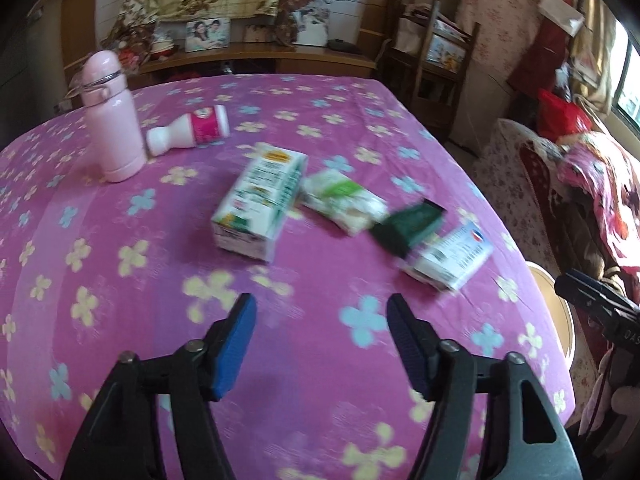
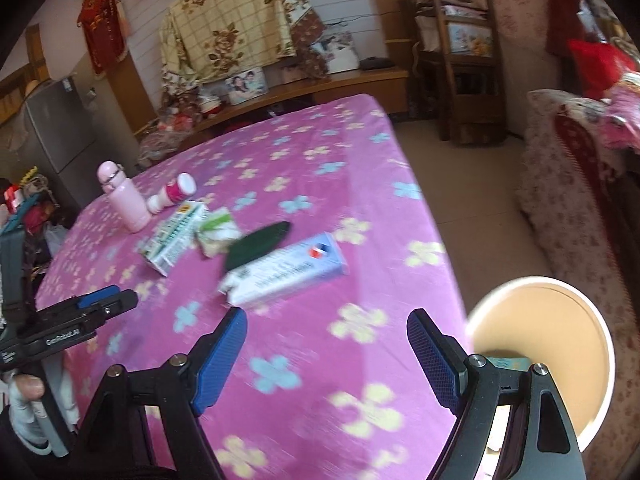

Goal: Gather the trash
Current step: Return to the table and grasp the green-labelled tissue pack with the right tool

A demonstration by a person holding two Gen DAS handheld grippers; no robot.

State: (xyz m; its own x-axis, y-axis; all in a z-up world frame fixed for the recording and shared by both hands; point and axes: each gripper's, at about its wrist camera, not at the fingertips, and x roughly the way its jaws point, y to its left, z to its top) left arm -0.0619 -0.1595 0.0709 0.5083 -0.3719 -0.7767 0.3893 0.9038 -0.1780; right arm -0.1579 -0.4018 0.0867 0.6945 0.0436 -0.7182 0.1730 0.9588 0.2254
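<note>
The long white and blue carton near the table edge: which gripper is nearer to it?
Right. The right gripper hovers just short of the long white and blue carton. The left gripper is farther off to its left, facing the green and white carton.

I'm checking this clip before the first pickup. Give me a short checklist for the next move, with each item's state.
1. Left gripper open and empty: ok.
2. Right gripper open and empty: ok.
3. Trash within view on the table: green carton, packet, dark wrapper, blue box: ok.
4. Bin open beside the table edge: ok.
5. Blue box free to lift: not ok, wrapper overlaps it.
6. Pink flask is trash: cannot tell.
</note>
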